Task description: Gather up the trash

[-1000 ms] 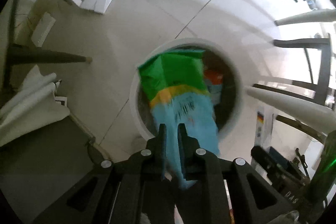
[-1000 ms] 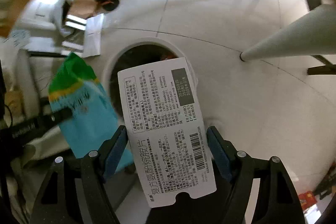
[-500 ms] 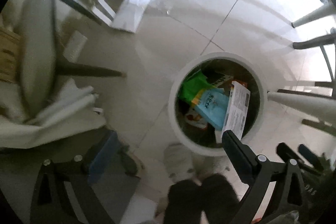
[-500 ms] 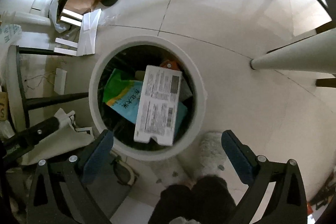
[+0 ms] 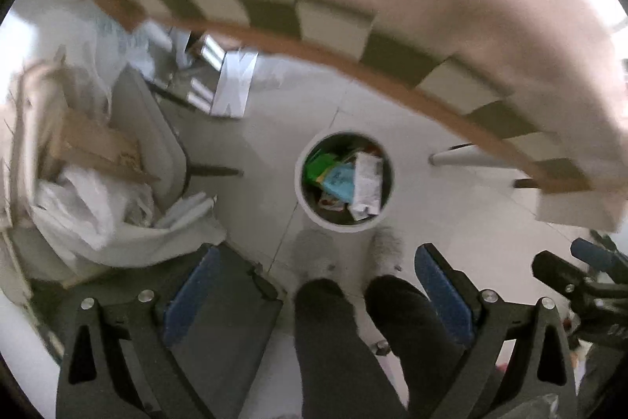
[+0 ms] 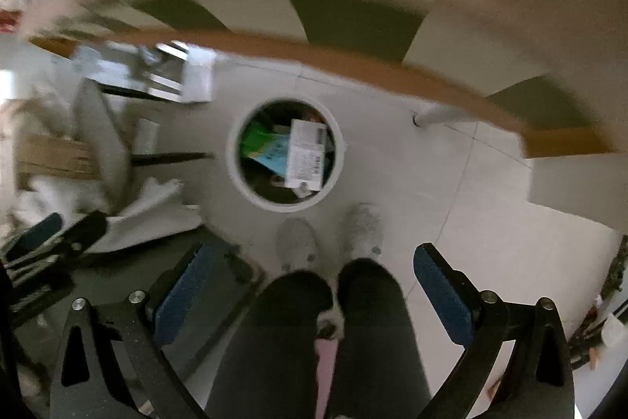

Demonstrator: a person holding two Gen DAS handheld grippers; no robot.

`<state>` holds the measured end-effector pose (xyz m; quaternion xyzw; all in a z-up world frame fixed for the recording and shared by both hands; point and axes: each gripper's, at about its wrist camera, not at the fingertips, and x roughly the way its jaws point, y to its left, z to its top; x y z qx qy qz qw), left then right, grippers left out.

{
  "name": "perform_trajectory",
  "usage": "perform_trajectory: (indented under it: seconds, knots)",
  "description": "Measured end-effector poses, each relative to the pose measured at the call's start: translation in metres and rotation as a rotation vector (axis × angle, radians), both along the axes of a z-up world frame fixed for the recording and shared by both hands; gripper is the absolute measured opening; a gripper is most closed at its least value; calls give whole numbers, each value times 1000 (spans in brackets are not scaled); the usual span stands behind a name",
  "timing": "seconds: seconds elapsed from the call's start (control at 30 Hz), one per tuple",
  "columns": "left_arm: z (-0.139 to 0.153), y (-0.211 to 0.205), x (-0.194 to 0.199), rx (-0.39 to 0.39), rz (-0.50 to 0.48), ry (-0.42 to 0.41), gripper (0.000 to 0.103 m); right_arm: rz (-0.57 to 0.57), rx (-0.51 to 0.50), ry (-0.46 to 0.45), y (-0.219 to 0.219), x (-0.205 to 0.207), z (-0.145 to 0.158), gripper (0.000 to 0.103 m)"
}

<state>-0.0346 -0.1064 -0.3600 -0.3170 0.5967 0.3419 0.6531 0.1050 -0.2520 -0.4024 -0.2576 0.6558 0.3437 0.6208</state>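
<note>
Left wrist: left gripper (image 5: 314,285) spread wide, nothing between its fingers. White bin (image 5: 302,197) on the floor below, holding the green-blue bag (image 5: 331,175) and the white box (image 5: 367,183) (box lying partly on the bag).

Right wrist: right gripper (image 6: 310,281) likewise wide, nothing held. Bin (image 6: 233,163), bag (image 6: 267,148) and box (image 6: 307,154) below; blurred table edge (image 6: 353,65) above.

Glossy tiled floor (image 5: 451,222); smooth white plastic bin (image 6: 235,163); wood-edged table (image 6: 353,65).

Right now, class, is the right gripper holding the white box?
No: the right gripper is open and empty, and the white box lies inside the bin.
</note>
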Motion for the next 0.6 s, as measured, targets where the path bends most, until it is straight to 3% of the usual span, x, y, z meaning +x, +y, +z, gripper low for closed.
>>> perform_trajectory:
  seconds: [0.27,0.47,0.6]
  knots:
    - [115,-9,4,-28,-183,-131,102,-53,107,32,-27,-4,157,103]
    - [170,-9,-7,-66,-319,-235,102,-130,181,28,-53,-28,239,103]
    - [197,-9,-15,-76,-395,-285,102,-191,219,17,-68,-57,278,103]
